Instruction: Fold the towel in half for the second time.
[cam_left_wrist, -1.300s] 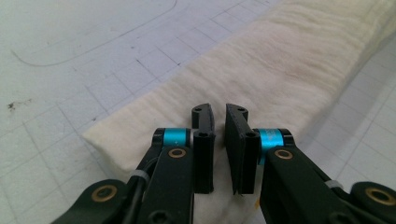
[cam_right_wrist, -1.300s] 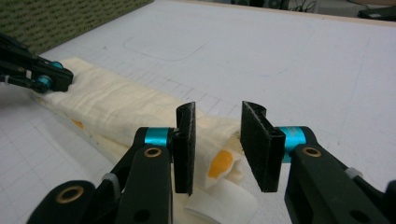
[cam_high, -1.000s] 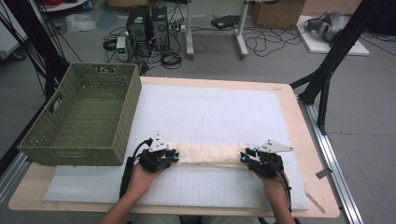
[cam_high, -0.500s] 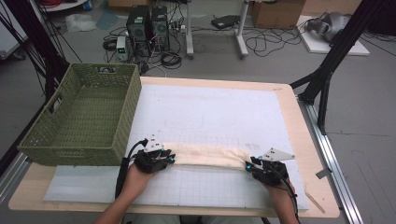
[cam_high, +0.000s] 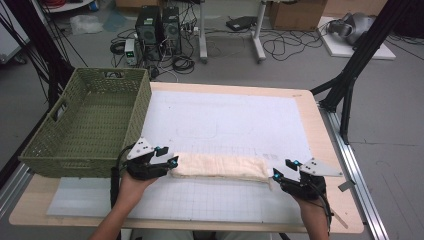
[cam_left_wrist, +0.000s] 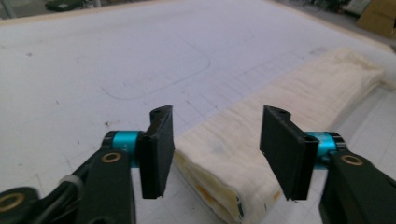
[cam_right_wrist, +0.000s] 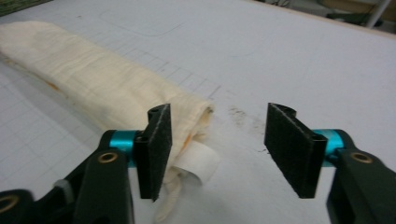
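With the folded cloth (cam_high: 220, 167) lying across the lower middle of the frame, the left gripper (cam_high: 172, 162) and right gripper (cam_high: 281, 170) sit at its ends, jaws spread, so folding seems underway and next each must pinch an end.

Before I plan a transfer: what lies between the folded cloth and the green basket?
In the high view, the left gripper sits between the folded cloth and the green basket, jaws open at the cloth's end.
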